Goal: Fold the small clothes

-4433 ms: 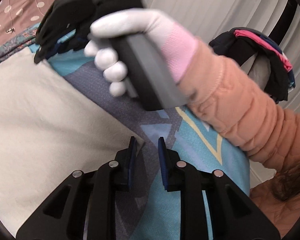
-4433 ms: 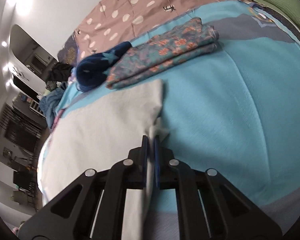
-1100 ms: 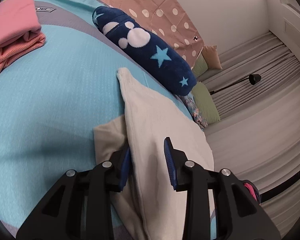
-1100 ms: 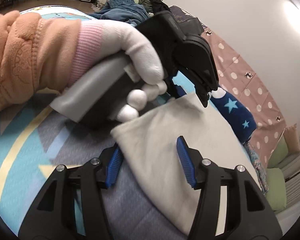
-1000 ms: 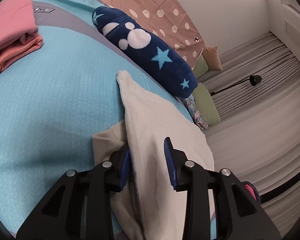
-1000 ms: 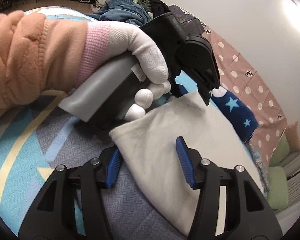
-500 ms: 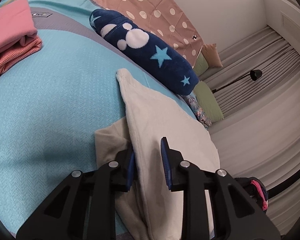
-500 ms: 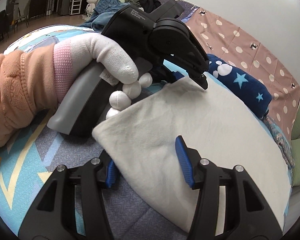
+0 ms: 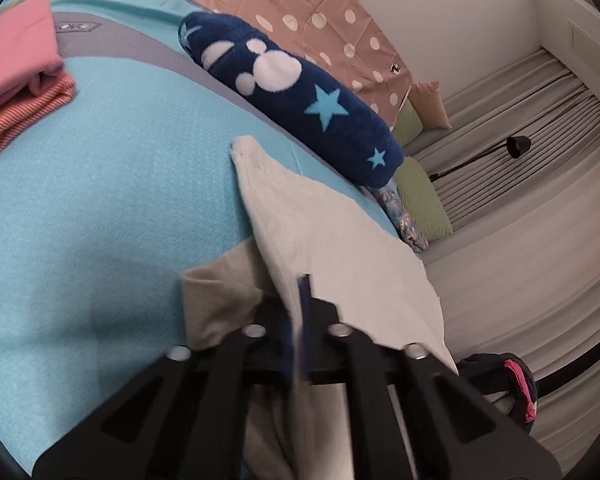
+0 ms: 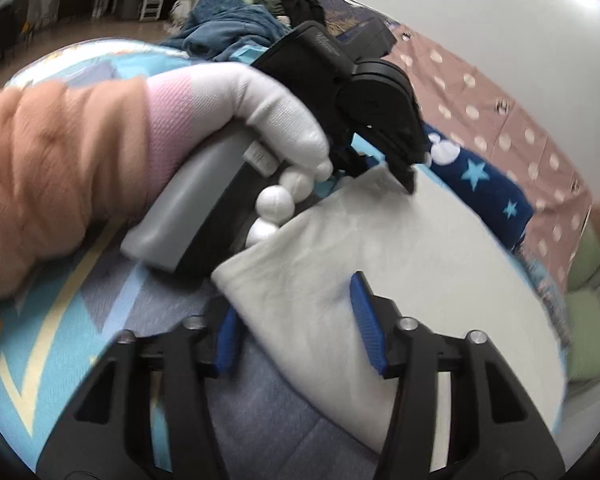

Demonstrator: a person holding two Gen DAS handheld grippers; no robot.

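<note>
A: Left wrist view, item one?
B: Left gripper [image 9: 300, 300], black with blue pads, clamped tight on the near edge of a cream-white soft cloth garment [image 9: 340, 248]. The garment lies on the turquoise knitted bedspread [image 9: 100, 184], one corner reaching far toward a navy fleece roll with white dots and pale stars [image 9: 296, 96].

A: Other entries there?
B: Folded pink and orange-striped clothes [image 9: 16, 80] at far left; a brown polka-dot quilt [image 9: 308, 12] beyond the roll; green cushions [image 9: 420, 200] at right.

A: Right wrist view?
B: Right gripper [image 10: 296, 324], jaws closing, blue pads [image 10: 366, 320] set either side of the garment's near corner [image 10: 380, 248] but not yet pressing it. The right pad sits over the cloth; the left pad is beside its edge.

A: Anything else?
B: A white-gloved hand [image 10: 268, 120] with a peach fleece sleeve [image 10: 60, 176] holds the left gripper [image 10: 404, 172], its tip on the garment's far edge. A blue clothes heap [image 10: 228, 28] lies far behind.
</note>
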